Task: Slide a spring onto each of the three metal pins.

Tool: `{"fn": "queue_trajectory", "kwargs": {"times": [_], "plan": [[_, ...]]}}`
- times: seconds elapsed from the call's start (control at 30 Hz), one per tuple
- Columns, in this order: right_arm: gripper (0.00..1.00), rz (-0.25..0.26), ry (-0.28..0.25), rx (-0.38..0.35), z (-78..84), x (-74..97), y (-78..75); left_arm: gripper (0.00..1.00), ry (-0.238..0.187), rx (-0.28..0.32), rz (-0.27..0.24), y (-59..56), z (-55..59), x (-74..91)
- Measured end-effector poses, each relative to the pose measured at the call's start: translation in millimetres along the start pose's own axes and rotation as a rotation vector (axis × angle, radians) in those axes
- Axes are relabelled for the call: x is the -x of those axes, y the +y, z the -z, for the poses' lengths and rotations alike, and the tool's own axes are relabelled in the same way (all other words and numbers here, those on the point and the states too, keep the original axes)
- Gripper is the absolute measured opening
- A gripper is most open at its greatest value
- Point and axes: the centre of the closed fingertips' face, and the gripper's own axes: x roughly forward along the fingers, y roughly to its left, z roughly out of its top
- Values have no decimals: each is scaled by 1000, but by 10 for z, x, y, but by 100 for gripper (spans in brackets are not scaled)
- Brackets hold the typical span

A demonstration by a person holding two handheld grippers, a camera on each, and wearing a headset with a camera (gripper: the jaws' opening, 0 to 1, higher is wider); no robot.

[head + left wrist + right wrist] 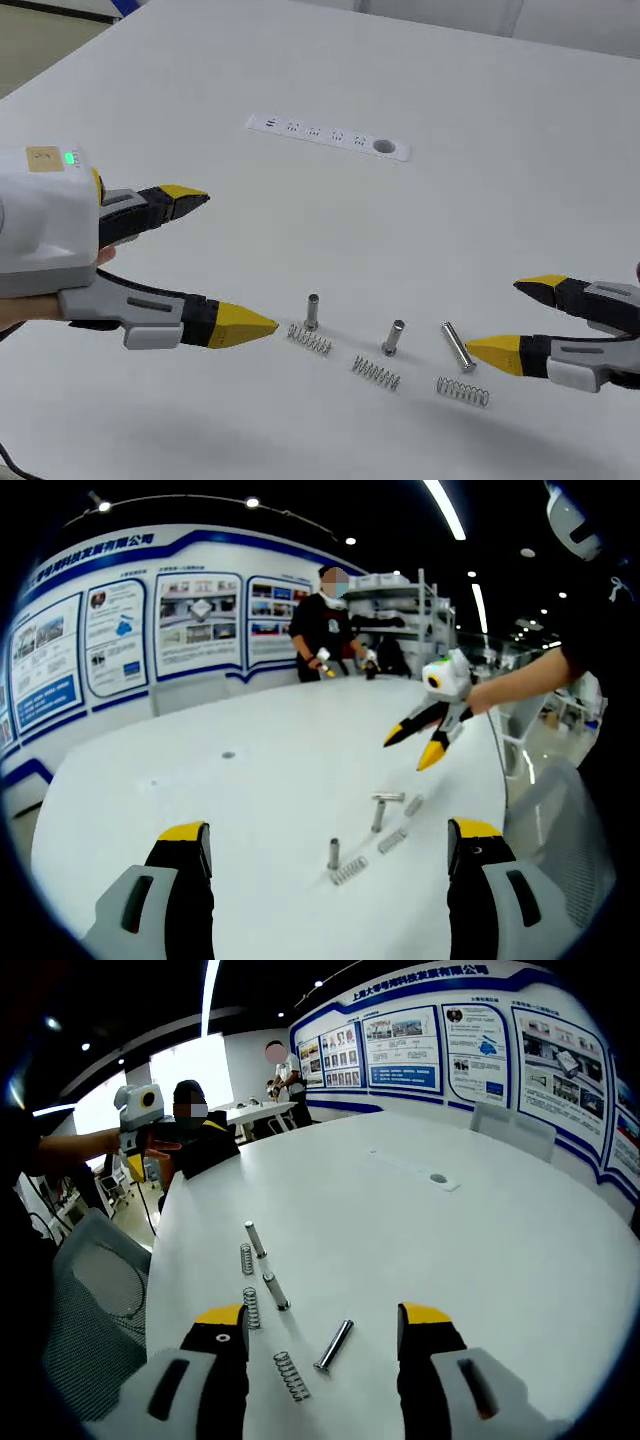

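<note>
Three small metal pins stand in a row on the white table (480, 180). The left pin (312, 310) and the middle pin (394, 337) are upright; the right pin (458, 345) lies flat. A loose spring lies in front of each: left spring (309, 340), middle spring (375, 373), right spring (463, 391). My left gripper (235, 262) is open, left of the row, its lower fingertip close to the left spring. My right gripper (497, 317) is open just right of the lying pin (333, 1345), with the right spring (291, 1375) near its left finger. Nothing is held.
A white power strip (328, 137) lies flat farther back on the table. A mesh chair (100, 1290) stands at the table's edge in the right gripper view. A person (325, 630) stands at the table's far end, beside shelving.
</note>
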Motion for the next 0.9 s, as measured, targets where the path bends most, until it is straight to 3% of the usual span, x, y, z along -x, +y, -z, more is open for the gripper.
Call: {"fn": "queue_trajectory", "kwargs": {"times": [0.03, 0.1, 0.17, 0.23, 0.3, 0.37, 0.57, 0.63, 0.67, 0.8, 0.9], "plan": [[58, 26, 2, -43, 9, -47, -43, 100, 1, 1, 0, 0, 8, 4], [52, 29, -6, -38, 1, -119, -66, 100, 4, 3, -1, 2, 20, 12], [46, 51, 19, -71, 57, -195, -106, 100, 4, 10, -3, 6, 32, 27], [45, 48, 35, -67, 96, -263, -102, 100, -3, 30, -1, 3, 37, 44], [42, 83, 67, -46, 160, -294, -150, 100, -10, 40, -8, 21, 37, 49], [39, 73, 72, -43, 186, -332, -135, 100, 9, 41, -22, 47, 77, 48], [30, 81, 109, -80, 283, -461, -182, 100, 7, 46, -11, 5, 81, 30], [22, 62, 144, -136, 366, -504, -120, 100, 69, 18, -2, -14, 198, 36], [22, 63, 152, -137, 389, -524, -122, 100, 71, 18, -2, -19, 210, 32], [22, 96, 212, -119, 528, -537, -158, 100, 45, 46, -2, -15, 195, 51], [22, 115, 201, -133, 523, -534, -189, 98, 28, 62, -2, 2, 168, 64]]}}
